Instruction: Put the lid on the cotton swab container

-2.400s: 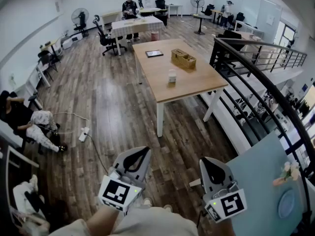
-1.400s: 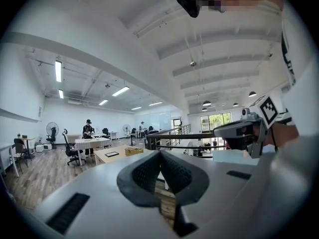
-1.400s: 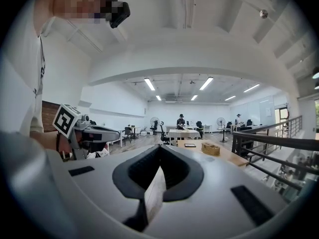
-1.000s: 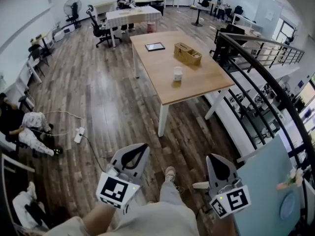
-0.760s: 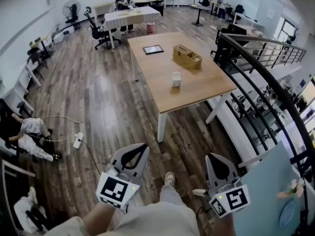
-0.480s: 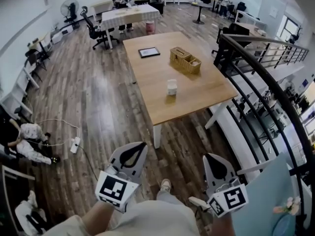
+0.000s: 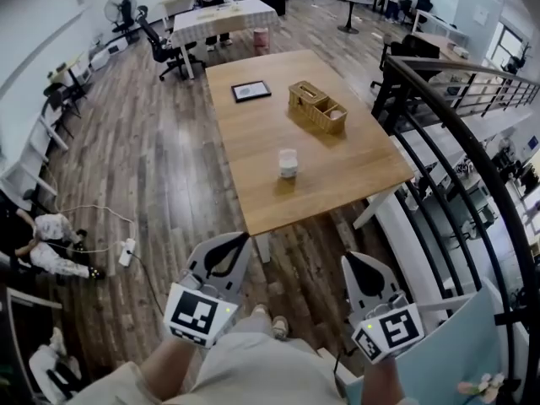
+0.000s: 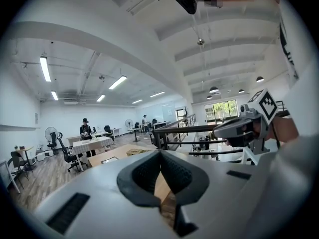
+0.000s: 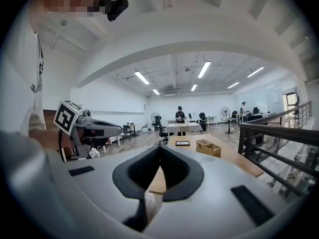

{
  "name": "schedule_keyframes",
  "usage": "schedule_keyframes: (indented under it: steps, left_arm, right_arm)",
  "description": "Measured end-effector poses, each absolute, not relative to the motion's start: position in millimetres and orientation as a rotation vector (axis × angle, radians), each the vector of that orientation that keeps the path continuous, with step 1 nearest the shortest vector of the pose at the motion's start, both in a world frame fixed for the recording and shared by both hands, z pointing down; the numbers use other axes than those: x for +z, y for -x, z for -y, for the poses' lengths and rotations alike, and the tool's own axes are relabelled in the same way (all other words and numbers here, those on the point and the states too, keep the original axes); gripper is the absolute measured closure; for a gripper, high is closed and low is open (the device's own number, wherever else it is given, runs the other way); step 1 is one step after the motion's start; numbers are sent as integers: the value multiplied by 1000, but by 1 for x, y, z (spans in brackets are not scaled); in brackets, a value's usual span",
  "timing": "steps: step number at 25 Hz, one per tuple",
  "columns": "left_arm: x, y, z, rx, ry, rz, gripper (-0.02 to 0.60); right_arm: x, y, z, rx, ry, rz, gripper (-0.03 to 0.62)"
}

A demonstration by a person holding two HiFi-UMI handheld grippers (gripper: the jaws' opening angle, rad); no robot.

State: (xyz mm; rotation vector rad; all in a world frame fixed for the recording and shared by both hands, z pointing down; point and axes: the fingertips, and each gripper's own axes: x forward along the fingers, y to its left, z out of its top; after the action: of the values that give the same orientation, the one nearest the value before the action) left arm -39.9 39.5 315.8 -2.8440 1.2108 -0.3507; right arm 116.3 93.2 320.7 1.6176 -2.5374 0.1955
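A small white cotton swab container (image 7: 288,163) stands upright near the middle of a long wooden table (image 7: 253,159), well ahead of both grippers. Whether a lid sits on it is too small to tell. My left gripper (image 7: 240,240) and right gripper (image 7: 348,260) are held low in front of the person's body, over the wooden floor, short of the table's near edge. Both are shut with nothing between the jaws. The left gripper (image 8: 160,154) in its own view shows its pads meeting; so does the right gripper (image 9: 160,148) in its view.
A wicker basket (image 7: 318,106) and a dark tablet (image 7: 251,90) lie further back on the table. A black metal railing (image 7: 456,167) runs along the right. A power strip and cable (image 7: 126,247) lie on the floor at left. People sit at a far table (image 7: 221,15).
The person has walked toward the wooden table, so it and the container now lie closer and lower in view. Both grippers have stayed shut and empty.
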Motion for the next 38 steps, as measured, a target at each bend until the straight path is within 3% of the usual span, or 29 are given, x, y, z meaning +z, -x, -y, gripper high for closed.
schedule_keyframes:
  steps: [22, 38]
  left_arm:
    - [376, -14, 208, -495, 2936, -1201, 560]
    - [485, -16, 364, -734, 3077, -1151, 560]
  right_arm:
    - [368, -151, 173, 330, -1529, 2439, 568]
    - [488, -139, 379, 606, -1431, 2293, 566]
